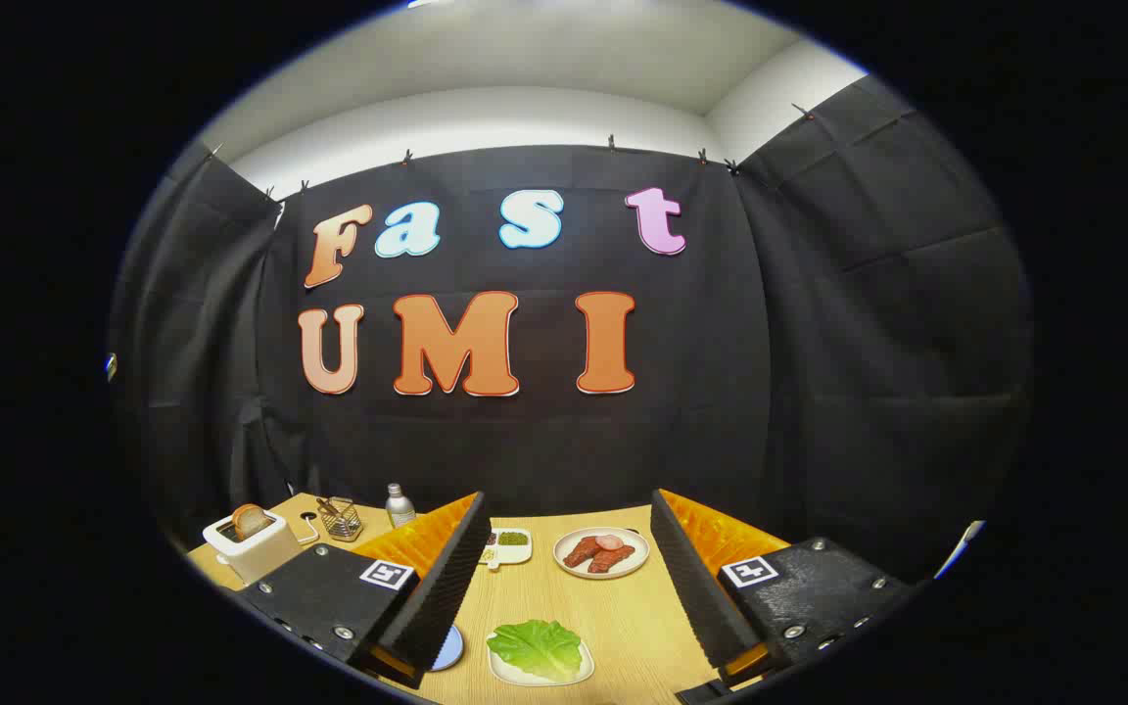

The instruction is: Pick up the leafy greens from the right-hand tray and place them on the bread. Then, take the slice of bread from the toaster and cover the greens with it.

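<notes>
Leafy greens (537,647) lie on small white tray (579,674), low between my fingers, slightly toward left finger (446,578), below tip level. Gripper (564,568) spread wide, holding nothing. I judge next move as drop down and slightly forward onto leaf. Leaf bright green, crinkled, flat; long axis roughly across fingers. Toaster (253,548) with bread slice (251,520) sits beyond left finger, well apart from greens. Plate of sausages (601,553) lies beyond greens, between fingers. Target bread: cannot tell where.
</notes>
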